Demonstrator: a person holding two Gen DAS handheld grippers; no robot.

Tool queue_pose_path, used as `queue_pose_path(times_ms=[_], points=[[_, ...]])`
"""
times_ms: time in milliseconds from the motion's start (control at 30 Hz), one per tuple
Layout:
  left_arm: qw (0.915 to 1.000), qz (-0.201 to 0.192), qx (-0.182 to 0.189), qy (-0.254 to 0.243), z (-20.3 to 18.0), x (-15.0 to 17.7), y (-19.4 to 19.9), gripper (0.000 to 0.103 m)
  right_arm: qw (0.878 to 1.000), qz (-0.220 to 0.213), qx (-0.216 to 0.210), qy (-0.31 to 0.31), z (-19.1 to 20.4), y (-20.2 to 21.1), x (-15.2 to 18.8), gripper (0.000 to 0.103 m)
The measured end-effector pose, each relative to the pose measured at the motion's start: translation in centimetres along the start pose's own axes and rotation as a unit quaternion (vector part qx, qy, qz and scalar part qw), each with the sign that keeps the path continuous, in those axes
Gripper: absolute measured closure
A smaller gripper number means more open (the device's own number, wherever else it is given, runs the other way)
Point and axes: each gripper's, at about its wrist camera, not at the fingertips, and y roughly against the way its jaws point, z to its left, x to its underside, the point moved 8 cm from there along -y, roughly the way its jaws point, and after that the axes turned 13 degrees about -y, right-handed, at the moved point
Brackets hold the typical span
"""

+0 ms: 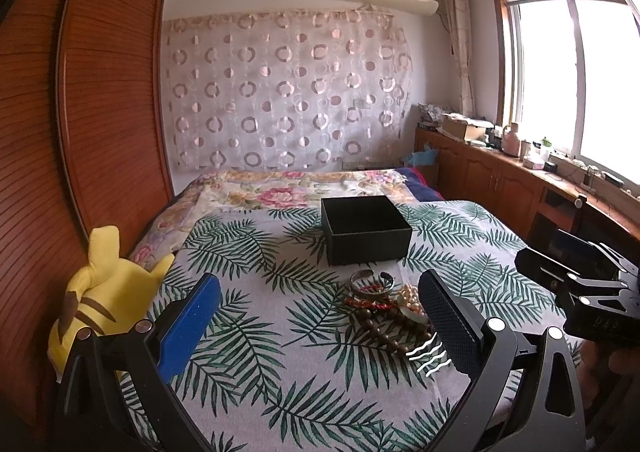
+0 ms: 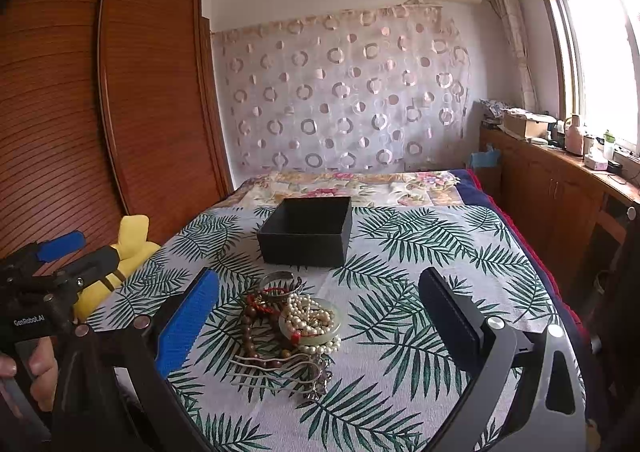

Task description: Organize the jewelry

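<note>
A pile of jewelry lies on the leaf-print cloth: a silver bangle, red beads, brown wooden beads, a pearl string on a pale jade ring, and white wavy hairpins. An open, empty black box stands just behind it. The pile and the box also show in the left wrist view. My left gripper is open, with the pile by its right finger. My right gripper is open, above the pile's near side.
A yellow plush toy lies at the cloth's left edge beside a wooden wardrobe. A floral bedspread lies behind the box. Wooden cabinets with clutter run along the right under the window.
</note>
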Motion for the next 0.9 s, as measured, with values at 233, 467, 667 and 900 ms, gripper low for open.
queue_pose_path(times_ms=[233, 467, 667, 900], points=[[1.0000, 0.000, 0.000, 0.000, 0.0, 0.0, 0.0, 0.007, 1.000, -0.002, -0.001, 0.001, 0.0, 0.0, -0.1, 0.002], [1.0000, 0.002, 0.002, 0.000, 0.1, 0.3, -0.1, 0.007, 1.000, 0.000, -0.001, 0.000, 0.0, -0.2, 0.1, 0.002], [0.9996, 0.020, 0.018, -0.002, -0.3, 1.8, -1.2, 0.007, 1.000, 0.013, -0.004, 0.004, -0.2, -0.9, 1.0, 0.002], [0.9977, 0.049, 0.046, -0.007, -1.2, 4.0, -3.3, 0.007, 0.998, 0.055, -0.002, 0.019, -2.6, -2.8, 3.1, 0.006]])
